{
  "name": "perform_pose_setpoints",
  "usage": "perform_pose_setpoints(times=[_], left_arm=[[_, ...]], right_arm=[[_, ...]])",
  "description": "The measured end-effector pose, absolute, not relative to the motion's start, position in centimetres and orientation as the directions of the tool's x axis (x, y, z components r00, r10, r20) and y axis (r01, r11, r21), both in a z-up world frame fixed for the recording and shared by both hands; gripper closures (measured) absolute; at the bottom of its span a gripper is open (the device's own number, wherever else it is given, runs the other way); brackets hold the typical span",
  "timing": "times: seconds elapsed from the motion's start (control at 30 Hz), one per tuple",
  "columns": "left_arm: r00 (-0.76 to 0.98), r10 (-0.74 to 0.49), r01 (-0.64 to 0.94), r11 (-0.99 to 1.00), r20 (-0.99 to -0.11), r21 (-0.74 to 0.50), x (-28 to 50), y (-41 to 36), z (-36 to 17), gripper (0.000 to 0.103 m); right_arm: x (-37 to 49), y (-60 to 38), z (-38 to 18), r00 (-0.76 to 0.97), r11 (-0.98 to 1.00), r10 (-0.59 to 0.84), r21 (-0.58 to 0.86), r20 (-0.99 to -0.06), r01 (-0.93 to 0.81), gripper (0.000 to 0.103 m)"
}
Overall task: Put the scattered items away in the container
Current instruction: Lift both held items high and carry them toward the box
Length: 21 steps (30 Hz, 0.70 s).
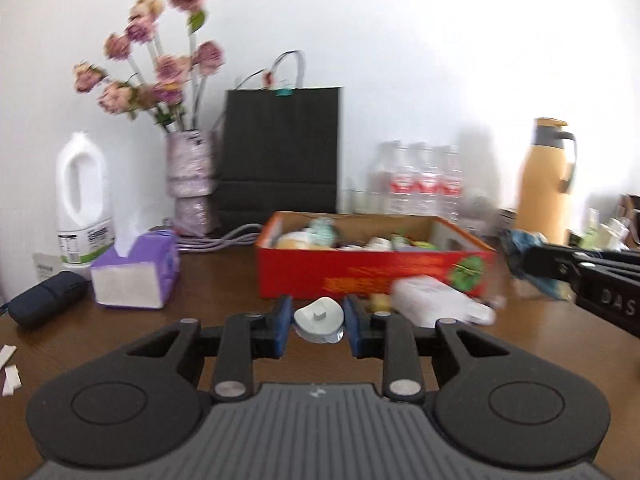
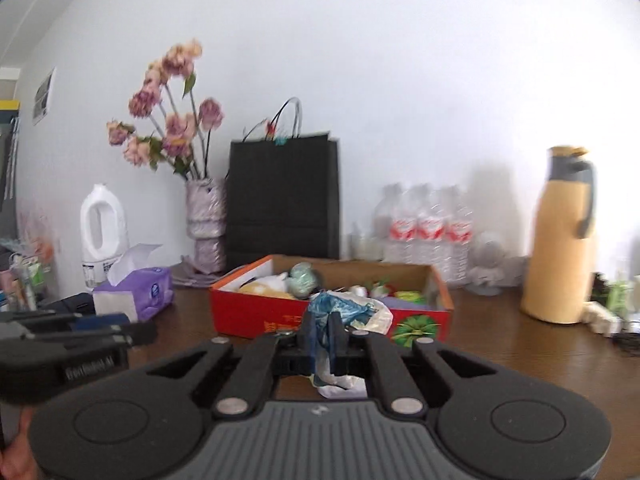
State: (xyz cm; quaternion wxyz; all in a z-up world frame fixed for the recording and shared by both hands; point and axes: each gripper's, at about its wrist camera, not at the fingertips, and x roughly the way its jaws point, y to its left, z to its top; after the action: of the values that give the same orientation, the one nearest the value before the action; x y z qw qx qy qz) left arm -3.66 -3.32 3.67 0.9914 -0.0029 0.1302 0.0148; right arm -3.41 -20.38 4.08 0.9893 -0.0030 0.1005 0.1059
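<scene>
A red cardboard box (image 1: 372, 272) holding several small items stands mid-table; it also shows in the right wrist view (image 2: 256, 312). My left gripper (image 1: 318, 322) is open, its jaws on either side of a small white-grey cup-shaped item (image 1: 319, 318) lying on the table in front of the box. A white flat packet (image 1: 436, 304) lies just right of it. My right gripper (image 2: 320, 338) is shut on a crumpled blue and white plastic wrapper (image 2: 344, 312), held in front of the box; it shows at the right in the left wrist view (image 1: 532, 256).
Purple tissue box (image 1: 136, 276), white jug (image 1: 82, 200), flower vase (image 1: 192, 184), black paper bag (image 1: 280, 152), water bottles (image 1: 420, 180) and a yellow thermos (image 1: 548, 184) line the back. A dark pouch (image 1: 44, 304) lies at the left.
</scene>
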Motion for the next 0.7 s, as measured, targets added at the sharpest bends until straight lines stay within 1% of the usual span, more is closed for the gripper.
perform_pose_setpoints(times=[0.1, 0.2, 0.33, 0.53, 0.63, 0.7], left_arm=[[0.981, -0.002, 0.006, 1.000, -0.195, 0.021, -6.8, -5.1, 3.6, 0.074], [0.983, -0.005, 0.018, 0.998, -0.185, 0.065, -8.9, -6.1, 3.1, 0.074], [0.989, 0.000, 0.010, 0.998, -0.147, 0.066, -10.9, -6.4, 2.9, 0.074], [0.995, 0.014, -0.010, 0.999, -0.098, 0.036, -10.5, -5.6, 3.7, 0.074], [0.999, 0.015, -0.015, 1.000, -0.047, 0.009, -9.4, -4.9, 4.9, 0.074], [1.000, 0.010, -0.010, 1.000, -0.004, -0.007, -7.7, -4.3, 6.6, 0.074]], right_arm=[[-7.1, -21.4, 3.7, 0.970, 0.981, 0.193, -0.004, -0.150, -0.196, 0.098], [-10.2, -22.5, 3.4, 0.977, 0.982, 0.190, 0.034, -0.101, -0.187, 0.098], [-12.4, -22.3, 3.2, 0.983, 0.984, 0.177, 0.041, -0.045, -0.175, 0.098], [-11.9, -22.0, 3.8, 0.987, 0.987, 0.162, 0.020, -0.007, -0.162, 0.097], [-10.7, -22.4, 4.6, 0.989, 0.990, 0.142, 0.014, 0.031, -0.142, 0.097], [-9.2, -22.5, 5.6, 0.989, 0.991, 0.134, 0.000, 0.055, -0.134, 0.097]])
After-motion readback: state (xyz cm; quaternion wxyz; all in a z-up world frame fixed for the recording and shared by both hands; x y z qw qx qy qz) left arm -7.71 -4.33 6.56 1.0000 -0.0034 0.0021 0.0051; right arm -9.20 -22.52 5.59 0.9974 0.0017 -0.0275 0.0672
